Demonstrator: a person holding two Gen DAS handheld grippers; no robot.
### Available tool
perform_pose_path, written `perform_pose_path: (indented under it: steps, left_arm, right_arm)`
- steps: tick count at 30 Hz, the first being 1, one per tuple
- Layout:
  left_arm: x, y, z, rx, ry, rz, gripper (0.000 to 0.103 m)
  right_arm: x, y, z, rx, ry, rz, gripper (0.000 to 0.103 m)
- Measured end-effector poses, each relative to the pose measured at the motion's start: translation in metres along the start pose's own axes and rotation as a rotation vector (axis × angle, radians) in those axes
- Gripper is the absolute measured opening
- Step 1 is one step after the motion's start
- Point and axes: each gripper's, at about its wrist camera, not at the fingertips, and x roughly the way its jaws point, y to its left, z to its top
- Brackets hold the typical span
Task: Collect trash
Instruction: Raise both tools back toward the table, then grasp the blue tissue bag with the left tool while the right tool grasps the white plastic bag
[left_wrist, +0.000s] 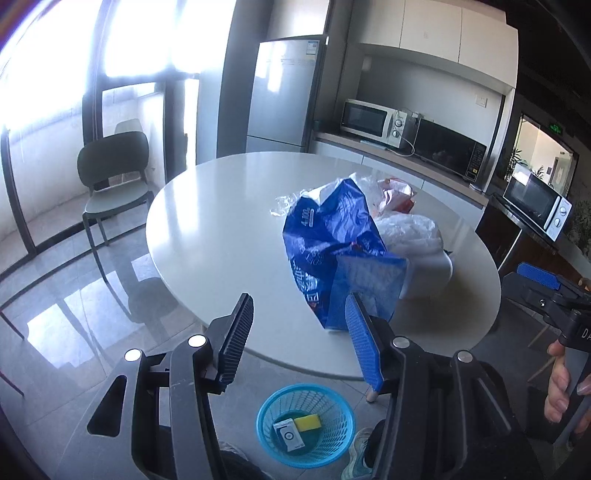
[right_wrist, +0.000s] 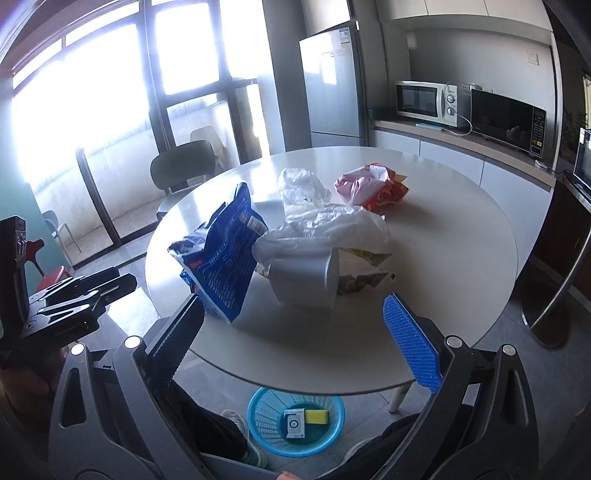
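Observation:
A heap of trash lies on the round white table (left_wrist: 221, 221): a crumpled blue bag (left_wrist: 325, 236) (right_wrist: 225, 266), a white plastic bag (left_wrist: 406, 232) (right_wrist: 321, 229), a red snack bag (left_wrist: 395, 195) (right_wrist: 373, 188), a tipped white cup (right_wrist: 306, 280) and a yellow-printed wrapper (right_wrist: 365, 284). On the floor below the near table edge stands a blue basket (left_wrist: 334, 439) (right_wrist: 258, 413) holding a small box (right_wrist: 294, 424) and a yellow sponge (right_wrist: 317, 416). My left gripper (left_wrist: 299, 339) hangs open before the blue bag, holding nothing. My right gripper (right_wrist: 295, 343) is wide open and holds nothing, short of the cup.
A dark chair (left_wrist: 114, 173) stands at the table's far left by the bright windows. A fridge (left_wrist: 284, 92) and a counter with microwaves (left_wrist: 373, 118) line the back. A person's hand (left_wrist: 561, 387) grips the right gripper's handle; shoes (right_wrist: 247, 439) flank the basket.

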Motion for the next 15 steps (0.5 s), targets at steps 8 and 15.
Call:
perform_pose_path:
  steps: [8,15]
  left_arm:
    - [0.016,0.002,0.035,0.004,-0.030,-0.018,0.056]
    - [0.053,0.009,0.047,-0.054,0.020,-0.059,0.056]
  right_arm:
    - [0.024,-0.005,0.032,-0.013,-0.015,-0.030,0.088]
    - [0.063,-0.013,0.054,-0.020,0.021,-0.062,0.084]
